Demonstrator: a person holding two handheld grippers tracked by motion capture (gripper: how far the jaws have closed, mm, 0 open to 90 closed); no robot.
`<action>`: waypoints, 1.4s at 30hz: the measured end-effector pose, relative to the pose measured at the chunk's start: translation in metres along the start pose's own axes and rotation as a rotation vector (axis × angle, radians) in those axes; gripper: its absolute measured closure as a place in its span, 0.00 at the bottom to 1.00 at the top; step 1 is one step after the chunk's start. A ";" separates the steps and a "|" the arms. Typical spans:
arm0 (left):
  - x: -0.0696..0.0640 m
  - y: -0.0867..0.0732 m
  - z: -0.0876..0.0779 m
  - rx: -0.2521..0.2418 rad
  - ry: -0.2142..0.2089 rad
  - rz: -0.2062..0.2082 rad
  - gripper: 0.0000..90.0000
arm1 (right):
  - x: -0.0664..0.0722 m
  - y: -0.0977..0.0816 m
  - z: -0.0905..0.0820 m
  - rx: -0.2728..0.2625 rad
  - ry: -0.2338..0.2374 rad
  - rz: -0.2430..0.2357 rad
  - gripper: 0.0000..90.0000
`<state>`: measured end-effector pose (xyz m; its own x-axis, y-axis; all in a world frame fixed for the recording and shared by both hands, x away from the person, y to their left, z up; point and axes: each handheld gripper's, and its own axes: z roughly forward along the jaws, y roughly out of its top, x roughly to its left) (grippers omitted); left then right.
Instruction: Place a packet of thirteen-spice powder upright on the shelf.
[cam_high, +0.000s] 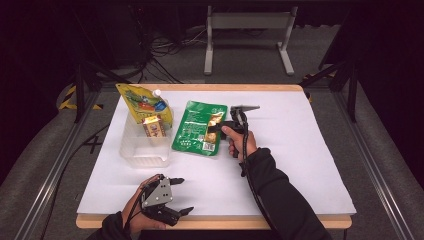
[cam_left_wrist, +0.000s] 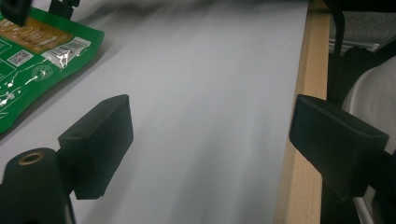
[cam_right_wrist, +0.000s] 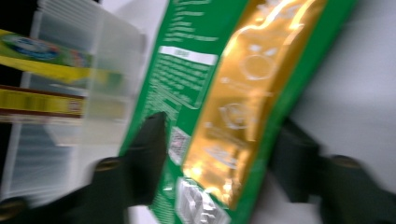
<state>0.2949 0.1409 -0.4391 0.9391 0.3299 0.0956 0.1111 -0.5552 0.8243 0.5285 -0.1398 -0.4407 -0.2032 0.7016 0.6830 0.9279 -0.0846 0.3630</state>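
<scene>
From where I stand, the right hand-held gripper (cam_high: 216, 126) is at the right edge of a green snack packet (cam_high: 196, 127) that lies flat on the white worktop (cam_high: 300, 150), a little beyond its middle. In the right gripper view the packet's green and gold edge (cam_right_wrist: 243, 107) runs up between the two black jaws, which stand half-wide, one on each side of it. That picture is blurred, so I cannot say for sure whether the pads already press on the packet; they look to be just off it.

Just left of the packet sits a clear plastic tub (cam_high: 144, 147). A yellow pouch with a white cap (cam_high: 145, 102) stands tilted in its far end, and a small brown and yellow carton (cam_high: 153, 126) stands upright in front of the pouch. The tub and the green packet are just beside each other, perhaps touching along one side.

The left hand-held gripper (cam_high: 183, 196) rests low at the near left corner of the worktop, well apart from the packet and the tub, its grey plate facing up. Its jaws stand wide with nothing between them. In the left gripper view they frame bare white worktop and its wooden front edge (cam_left_wrist: 308, 116), with a corner of the green packet (cam_left_wrist: 42, 65) far off at the upper left.
</scene>
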 end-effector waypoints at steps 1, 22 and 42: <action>0.000 0.000 0.000 -0.001 -0.001 0.001 0.16 | -0.002 -0.002 -0.001 -0.012 -0.057 -0.039 0.89; 0.003 0.005 0.009 0.003 0.057 -0.040 0.15 | -0.005 -0.031 -0.042 -0.092 -0.034 -0.425 1.00; 0.028 0.023 0.054 0.048 0.098 -0.159 0.09 | -0.016 -0.067 -0.093 -0.191 -0.041 -0.821 1.00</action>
<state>0.3414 0.0967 -0.4478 0.8726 0.4879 0.0220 0.2732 -0.5249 0.8062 0.4410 -0.2112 -0.4169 -0.7752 0.6173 0.1338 0.4215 0.3478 0.8375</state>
